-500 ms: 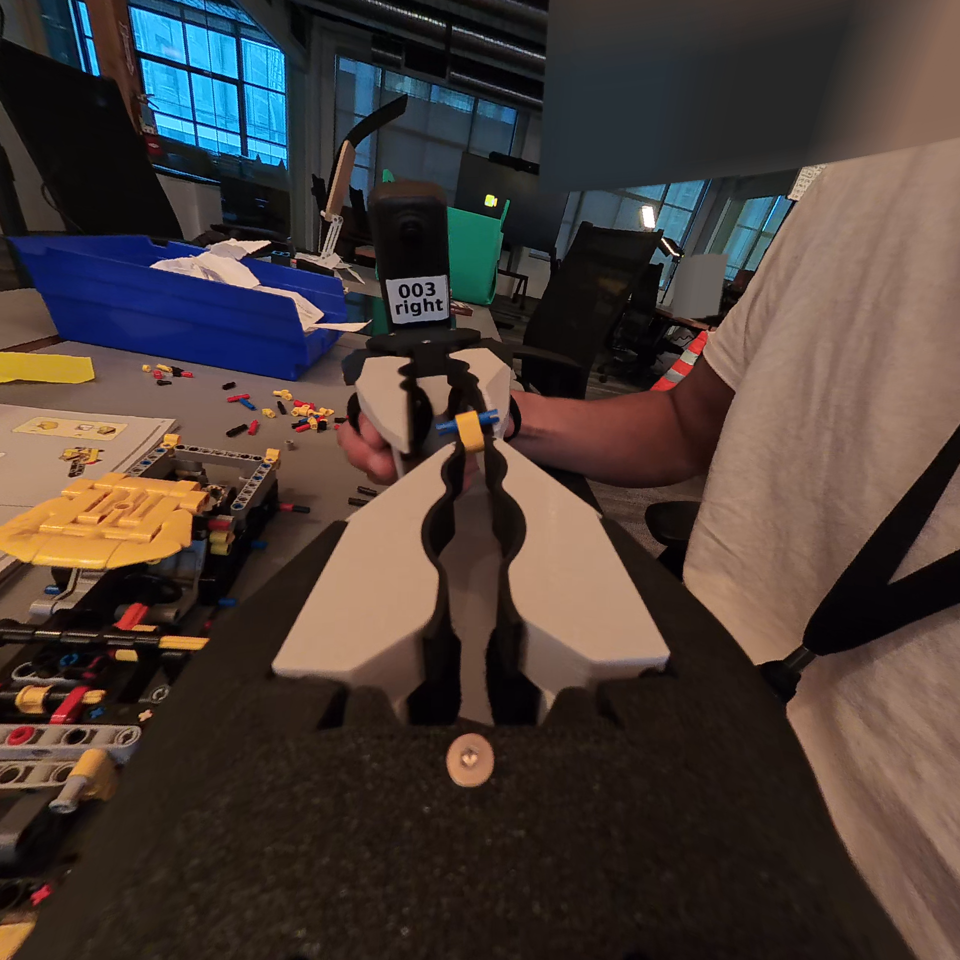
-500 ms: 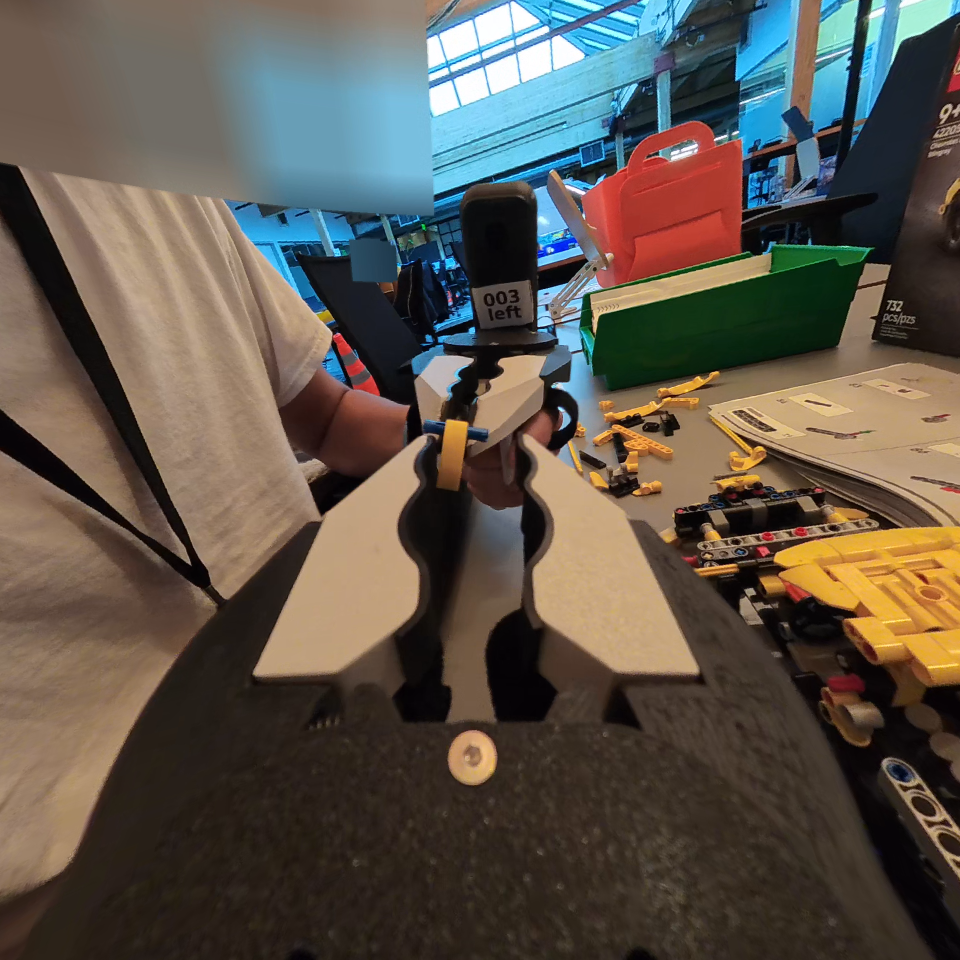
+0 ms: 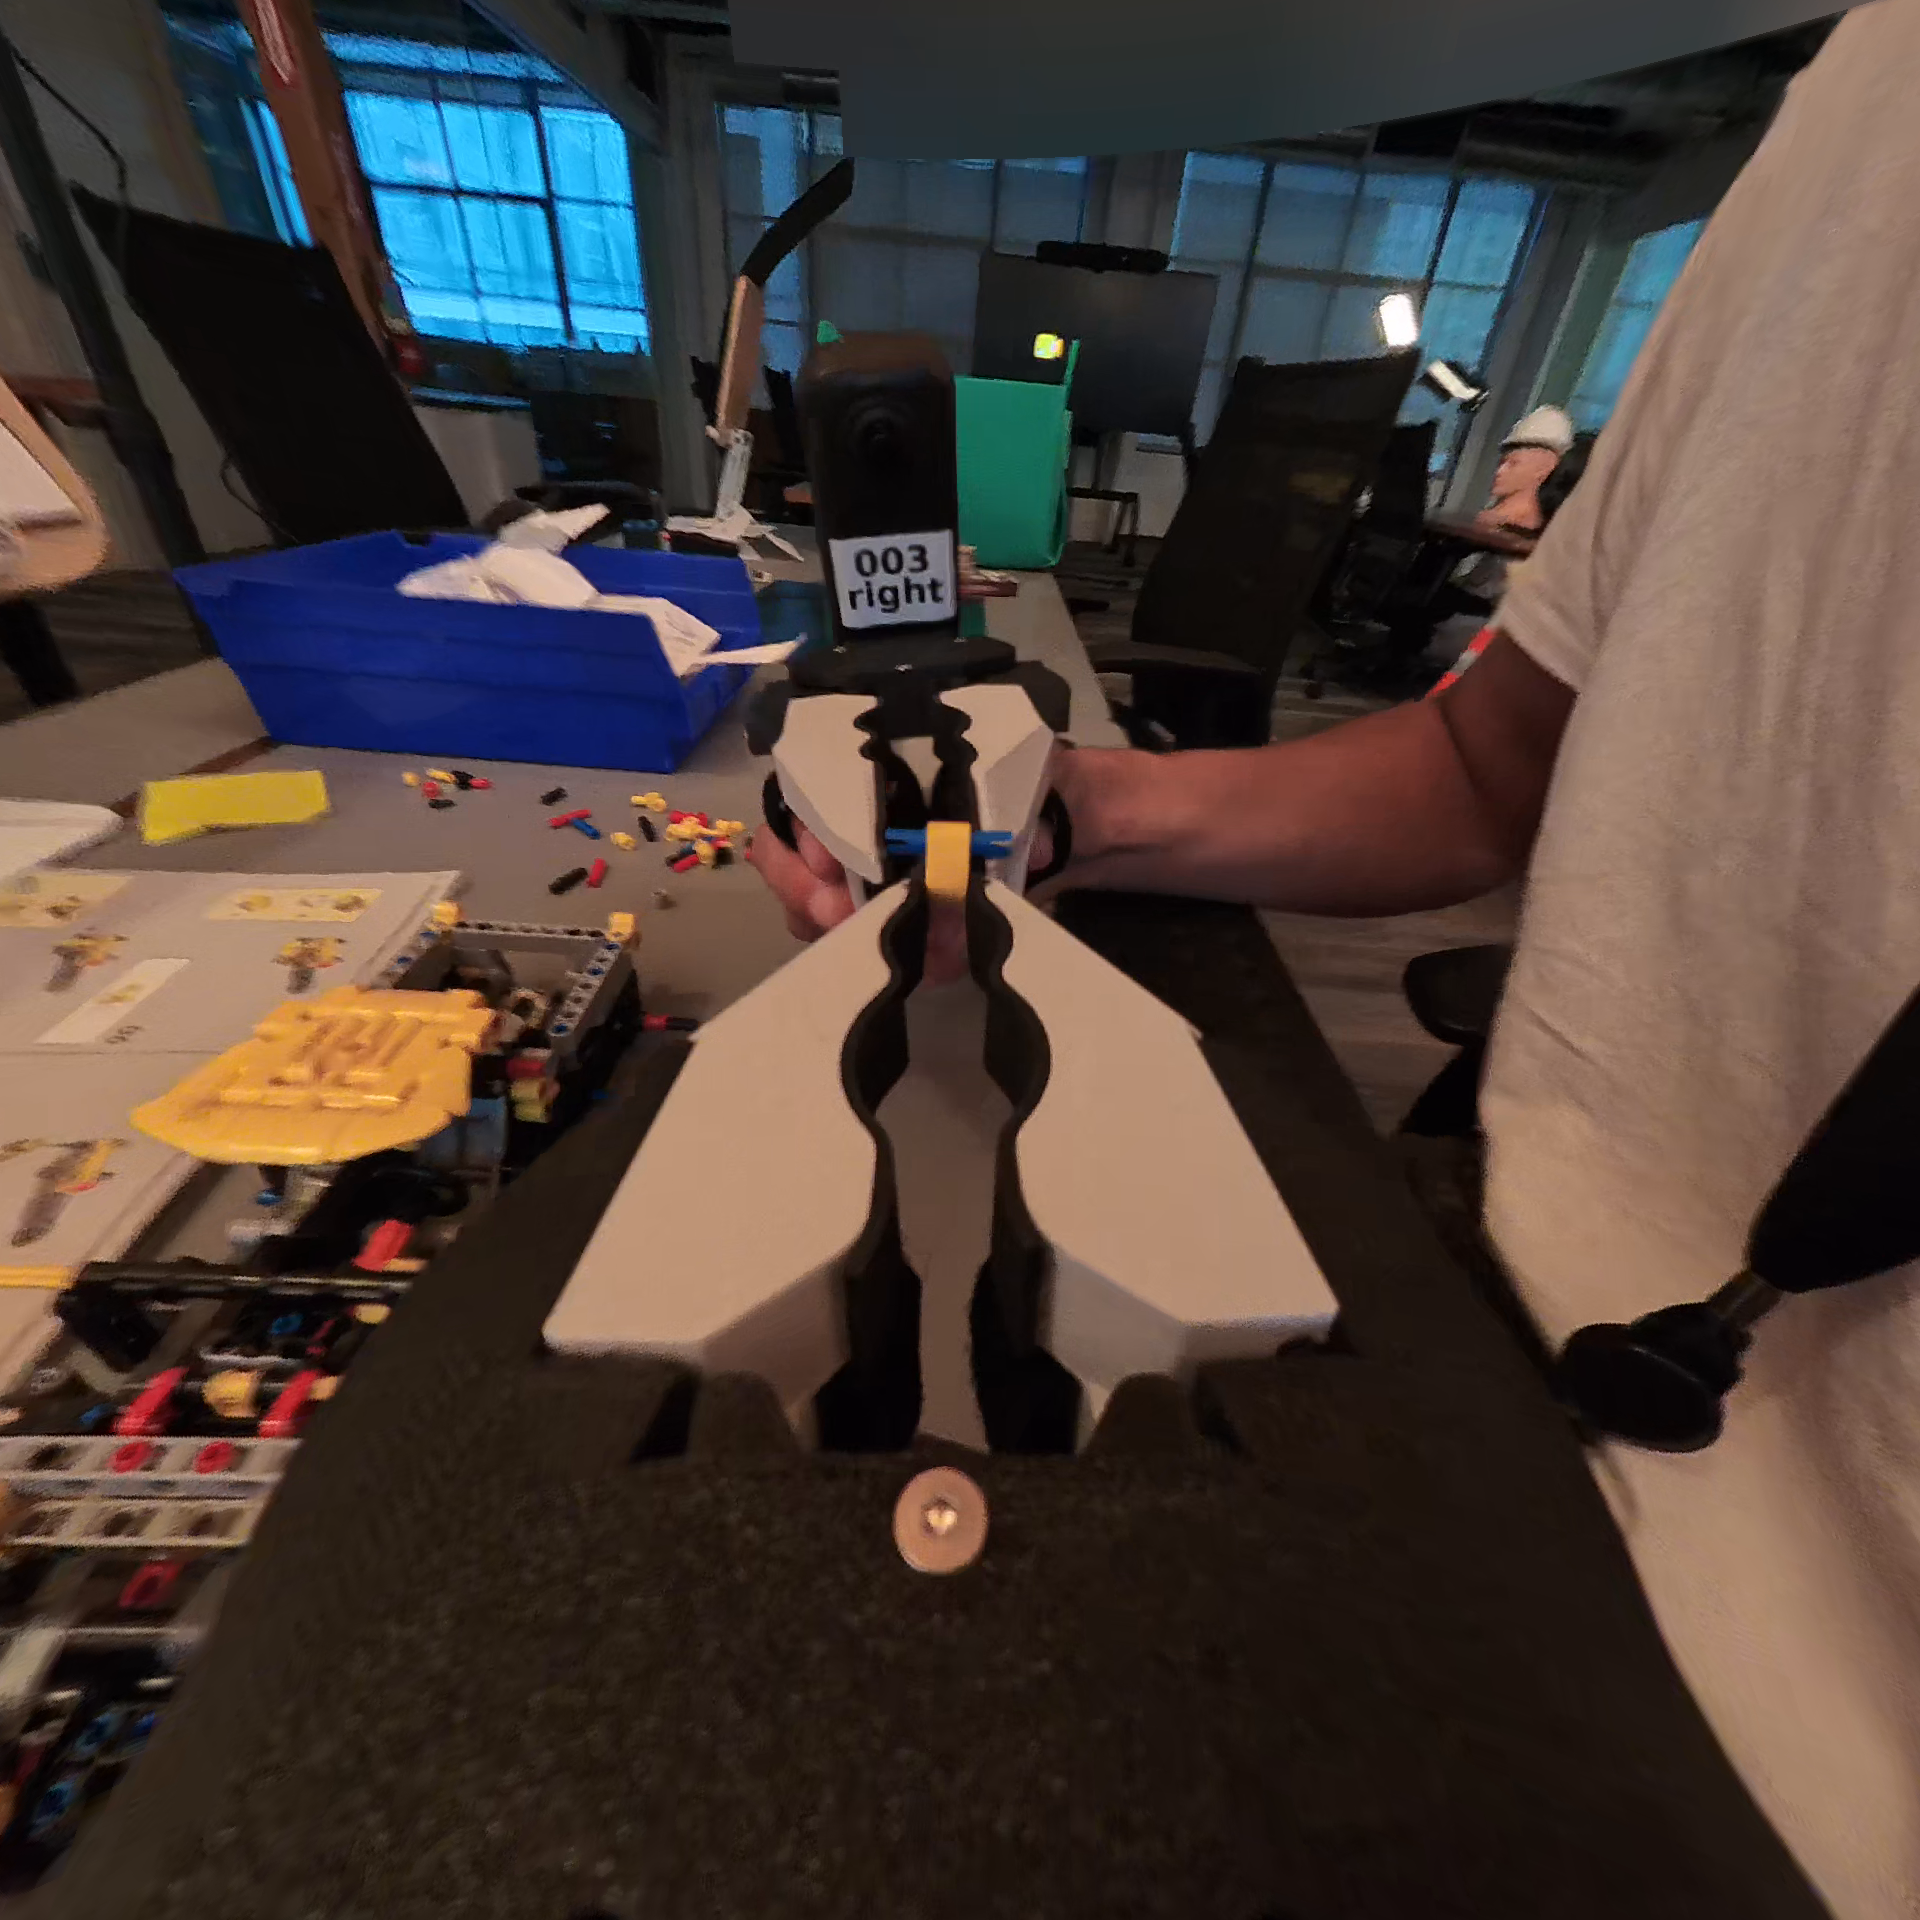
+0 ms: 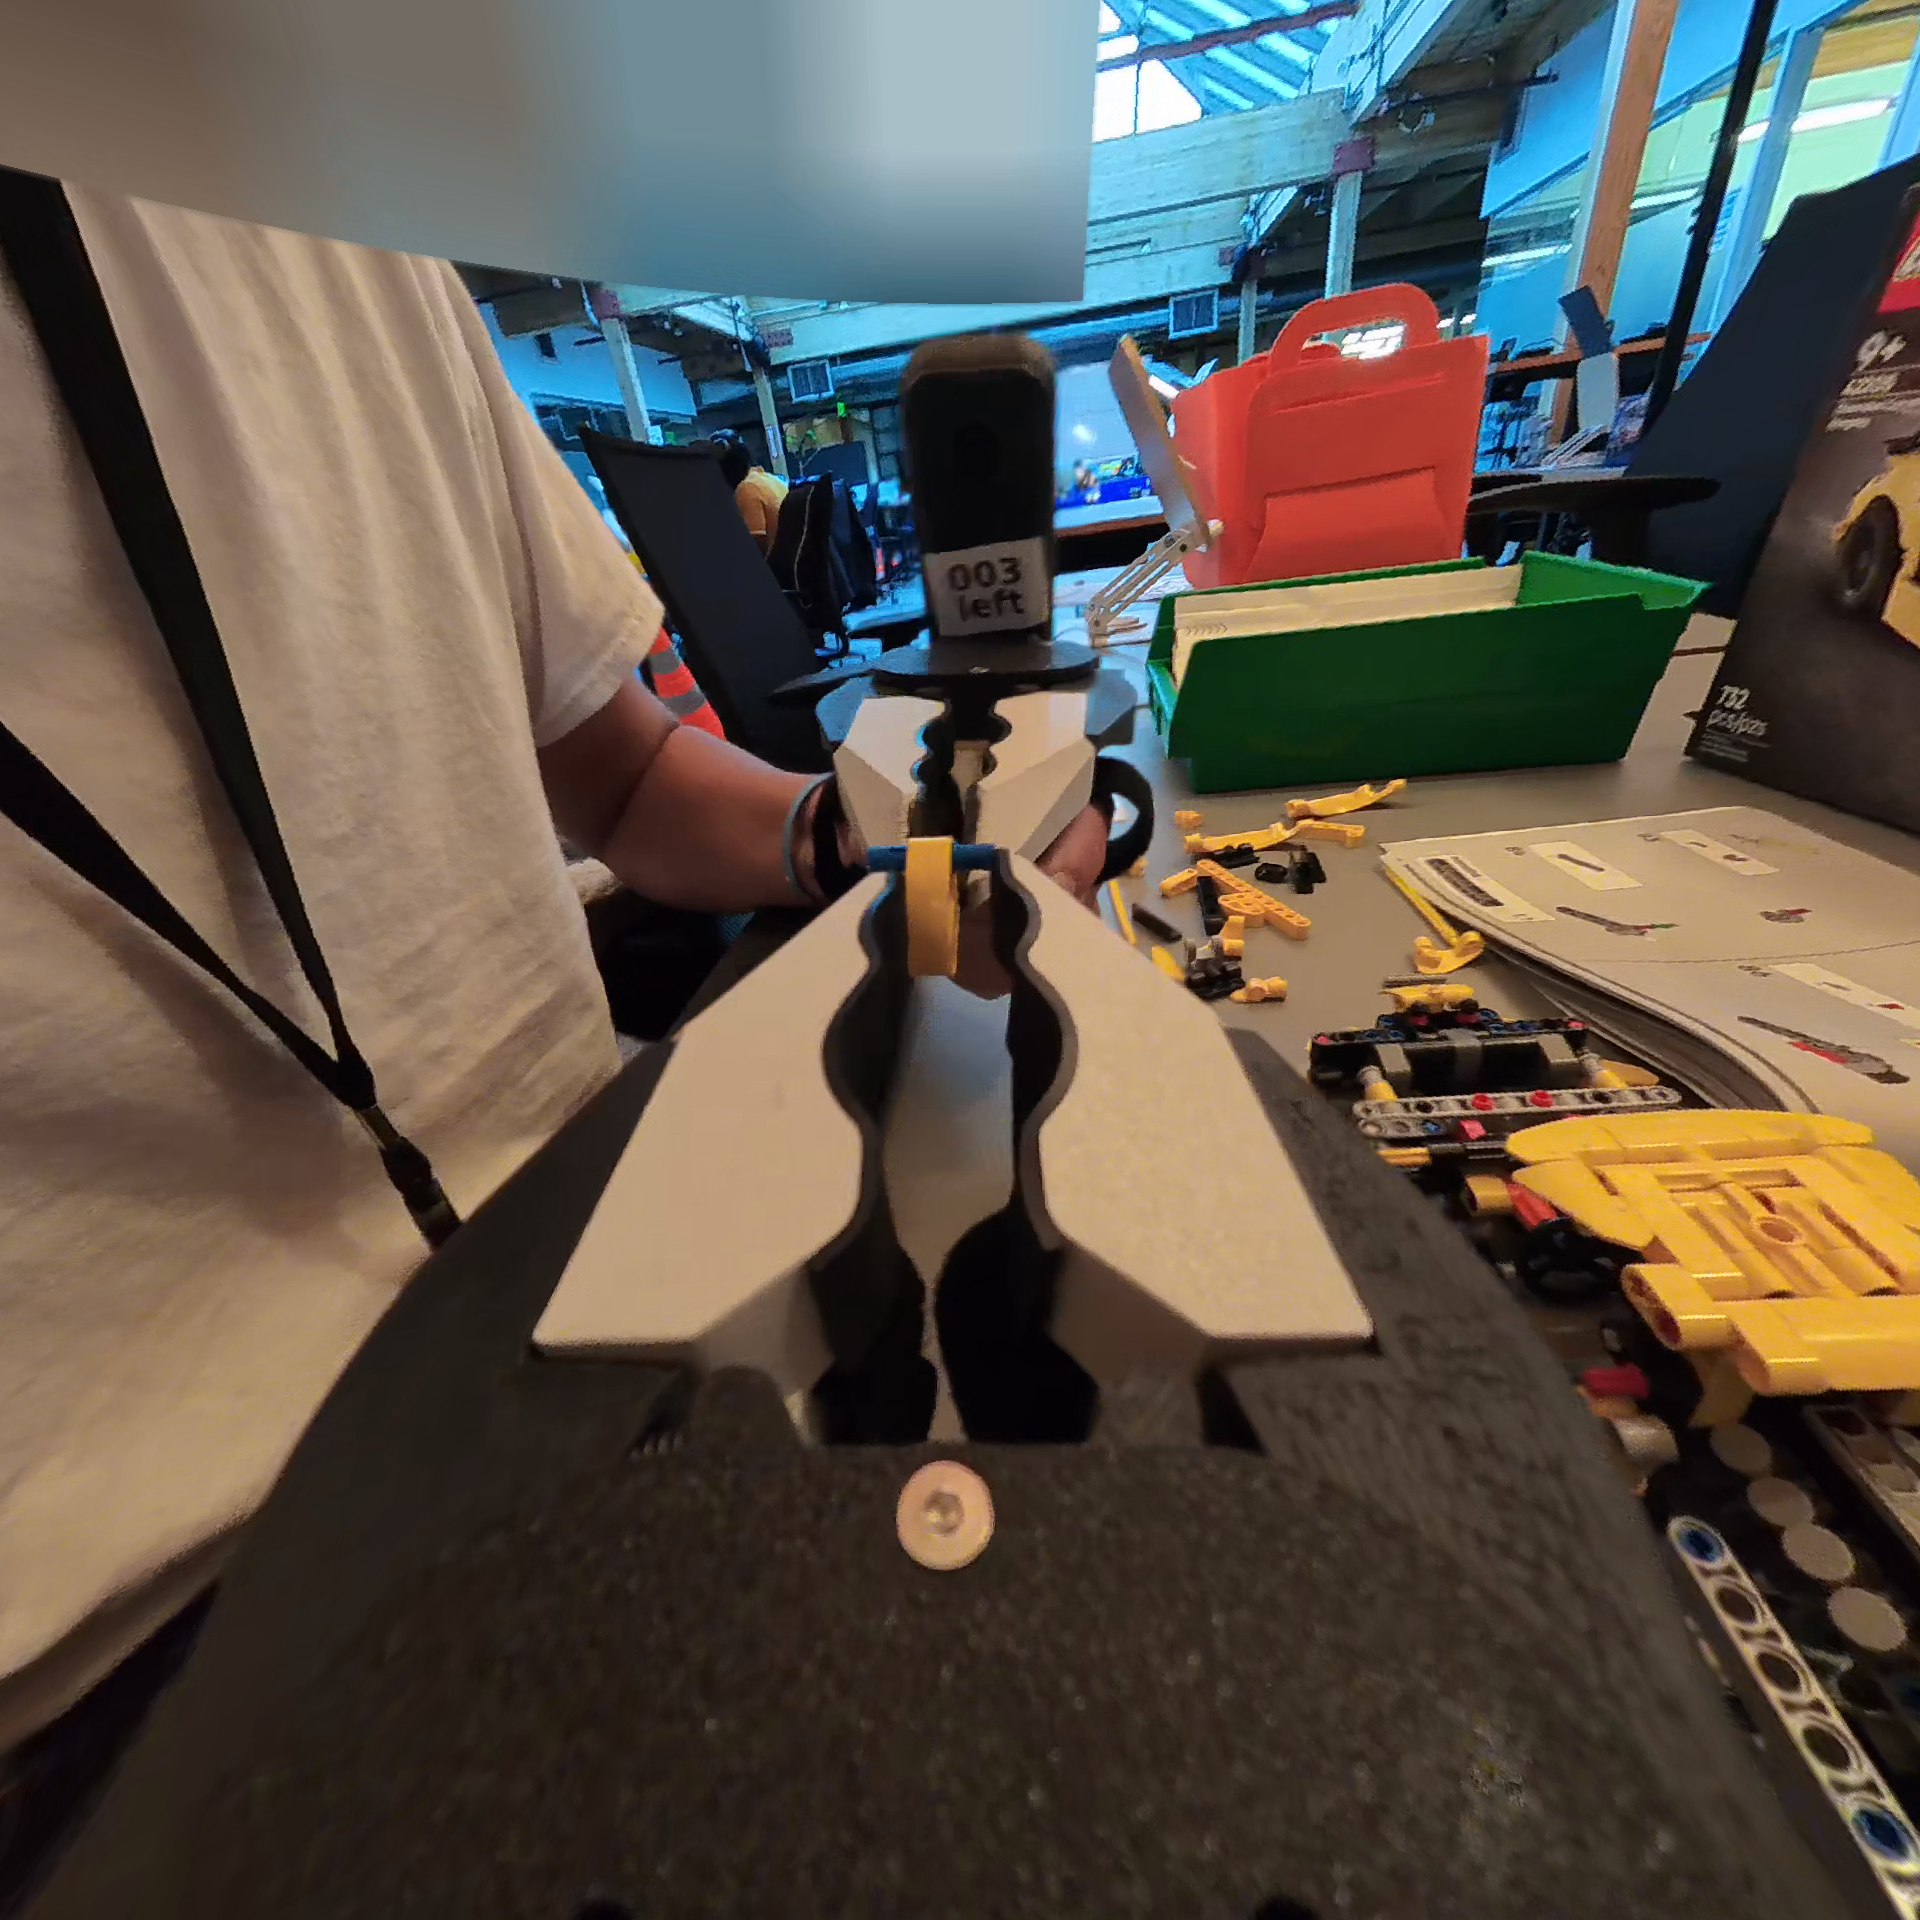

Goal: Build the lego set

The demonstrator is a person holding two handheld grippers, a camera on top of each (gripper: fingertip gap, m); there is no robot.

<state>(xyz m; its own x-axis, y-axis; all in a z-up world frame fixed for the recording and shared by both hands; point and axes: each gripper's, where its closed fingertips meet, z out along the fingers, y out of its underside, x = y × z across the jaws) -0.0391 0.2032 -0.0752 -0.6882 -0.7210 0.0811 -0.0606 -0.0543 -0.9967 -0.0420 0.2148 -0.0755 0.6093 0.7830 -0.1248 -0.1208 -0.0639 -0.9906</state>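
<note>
Lego piece first: a yellow connector (image 3: pixel 947 858) on a blue pin (image 3: pixel 906 843), held up in the air between the 2 grippers, well above the bench (image 3: pixel 499 842). The pin's long axis runs crosswise, side to side in both views, and the yellow part hangs down from it. Versus half a second back, the piece sits more centred between the tips and the pin looks more level. Left gripper (image 3: pixel 943 902) fingers are closed on the yellow part; right gripper (image 4: pixel 932 878) fingers pinch the pin ends. Both grippers point straight at each other, tip to tip, held in front of the person's chest.
</note>
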